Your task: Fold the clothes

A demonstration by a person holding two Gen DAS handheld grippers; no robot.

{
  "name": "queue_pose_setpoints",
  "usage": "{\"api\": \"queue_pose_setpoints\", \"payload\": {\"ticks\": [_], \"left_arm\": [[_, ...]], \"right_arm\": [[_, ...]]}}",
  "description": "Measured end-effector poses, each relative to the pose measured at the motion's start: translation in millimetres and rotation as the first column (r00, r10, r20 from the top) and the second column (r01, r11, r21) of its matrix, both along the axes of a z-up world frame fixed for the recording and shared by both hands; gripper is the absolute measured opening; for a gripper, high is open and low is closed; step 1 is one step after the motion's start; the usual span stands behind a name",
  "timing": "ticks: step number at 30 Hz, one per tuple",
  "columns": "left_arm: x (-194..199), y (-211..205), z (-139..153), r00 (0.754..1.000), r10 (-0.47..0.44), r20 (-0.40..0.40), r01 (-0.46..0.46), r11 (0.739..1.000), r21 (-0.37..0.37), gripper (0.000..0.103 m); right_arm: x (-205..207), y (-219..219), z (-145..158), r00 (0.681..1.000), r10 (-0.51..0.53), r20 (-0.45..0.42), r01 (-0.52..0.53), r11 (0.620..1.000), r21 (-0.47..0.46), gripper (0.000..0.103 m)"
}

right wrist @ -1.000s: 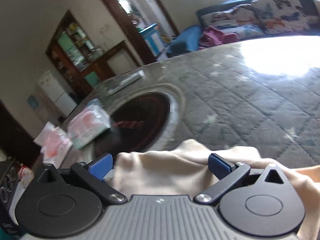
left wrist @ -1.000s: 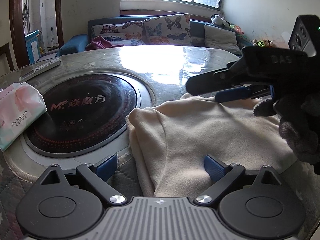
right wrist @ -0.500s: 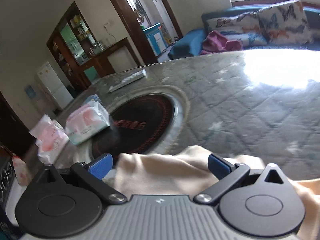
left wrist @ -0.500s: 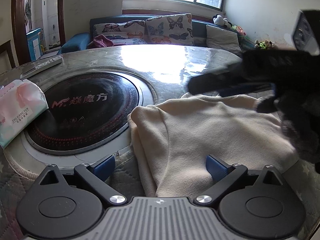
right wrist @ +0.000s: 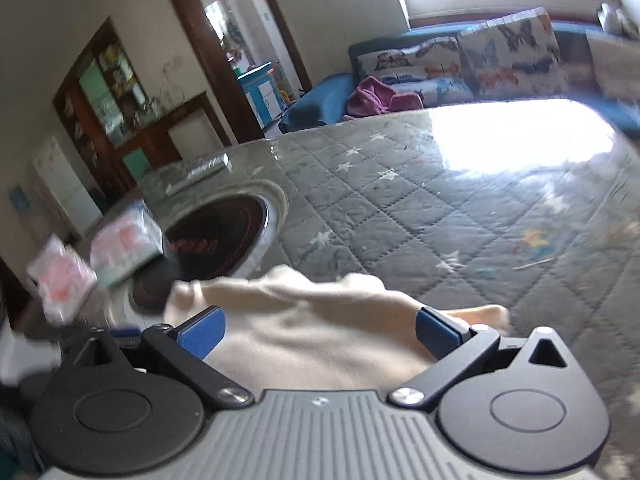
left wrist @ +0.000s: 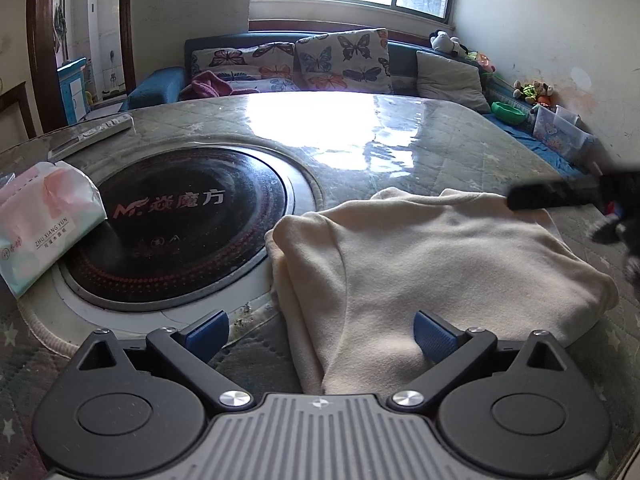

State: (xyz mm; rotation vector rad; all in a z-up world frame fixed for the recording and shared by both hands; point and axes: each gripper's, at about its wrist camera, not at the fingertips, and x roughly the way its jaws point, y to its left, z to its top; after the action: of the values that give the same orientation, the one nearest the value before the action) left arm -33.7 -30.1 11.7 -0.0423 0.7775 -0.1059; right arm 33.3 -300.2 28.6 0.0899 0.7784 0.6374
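Note:
A cream garment (left wrist: 432, 264) lies folded into a thick pad on the quilted table, right of the black cooktop. My left gripper (left wrist: 320, 332) hovers open at the garment's near edge, its blue pads wide apart with the cloth's left fold between them, not pinched. In the left wrist view the right gripper (left wrist: 560, 196) shows only as a blurred dark bar at the far right, over the garment's back corner. In the right wrist view the cream garment (right wrist: 304, 328) fills the space between the open blue pads (right wrist: 200, 332) of my right gripper (right wrist: 320, 332).
A round black cooktop (left wrist: 180, 224) is set into the table (left wrist: 400, 140) at left. A tissue pack (left wrist: 44, 220) lies on its left rim, and a remote (left wrist: 96, 132) farther back. A sofa with butterfly cushions (left wrist: 340, 60) stands behind the table. A second tissue pack (right wrist: 60, 276) sits at left.
The right gripper and gloved hand have pulled away to the right, off the top of the garment. The right wrist view has swung and lifted. The left gripper has barely moved.

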Motion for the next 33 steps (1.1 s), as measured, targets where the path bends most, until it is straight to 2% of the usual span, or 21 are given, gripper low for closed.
{"api": "queue_pose_setpoints", "payload": {"ticks": [2,5,8,15,18,21,24,28,31,33], "left_arm": [[0.2,0.0,-0.1,1.0,0.003,-0.001,-0.003,1.0,0.002,0.101],[-1.5,-0.3,0.4,1.0,0.003,0.002,-0.003,1.0,0.005,0.101],[-2.3,-0.4,1.2,1.0,0.006,0.001,-0.006,1.0,0.008,0.101],[-10.6,-11.4,12.1,0.999,-0.016,0.033,0.015,1.0,0.021,0.101],[-13.1,-17.6,16.7,0.998,-0.03,0.05,0.03,0.999,0.017,0.101],[-12.5,-25.4,15.3,0.998,-0.052,0.047,0.051,0.998,0.02,0.101],[-11.9,-32.6,9.8,0.997,-0.073,0.036,0.072,0.997,0.041,0.101],[-11.8,-32.9,2.6,0.997,-0.077,0.013,0.076,0.996,0.048,0.101],[-12.1,-31.1,2.2,0.997,-0.07,0.01,0.07,0.997,0.041,0.101],[-12.5,-30.9,1.6,0.997,-0.07,0.01,0.07,0.997,0.044,0.101]], "right_arm": [[-14.6,0.8,1.2,0.998,0.005,0.058,0.001,0.995,-0.103,0.102],[-41.1,8.8,-4.3,0.985,0.02,0.172,0.035,0.95,-0.31,0.102],[-62.7,12.2,-14.1,0.972,0.055,0.23,0.045,0.911,-0.409,0.102],[-91.5,6.2,-17.9,0.959,0.036,0.28,0.089,0.904,-0.419,0.102],[-95.3,-4.4,-13.4,0.952,-0.031,0.305,0.152,0.912,-0.381,0.102],[-94.0,-16.6,-19.1,0.957,-0.092,0.276,0.194,0.909,-0.368,0.102],[-99.1,-19.8,-28.9,0.96,-0.084,0.269,0.188,0.902,-0.389,0.102],[-104.5,-29.6,-18.0,0.947,-0.115,0.3,0.219,0.913,-0.344,0.102],[-98.7,-40.4,-14.6,0.931,-0.182,0.316,0.288,0.899,-0.331,0.102],[-94.9,-46.3,-20.1,0.932,-0.198,0.305,0.303,0.886,-0.35,0.102]]}}
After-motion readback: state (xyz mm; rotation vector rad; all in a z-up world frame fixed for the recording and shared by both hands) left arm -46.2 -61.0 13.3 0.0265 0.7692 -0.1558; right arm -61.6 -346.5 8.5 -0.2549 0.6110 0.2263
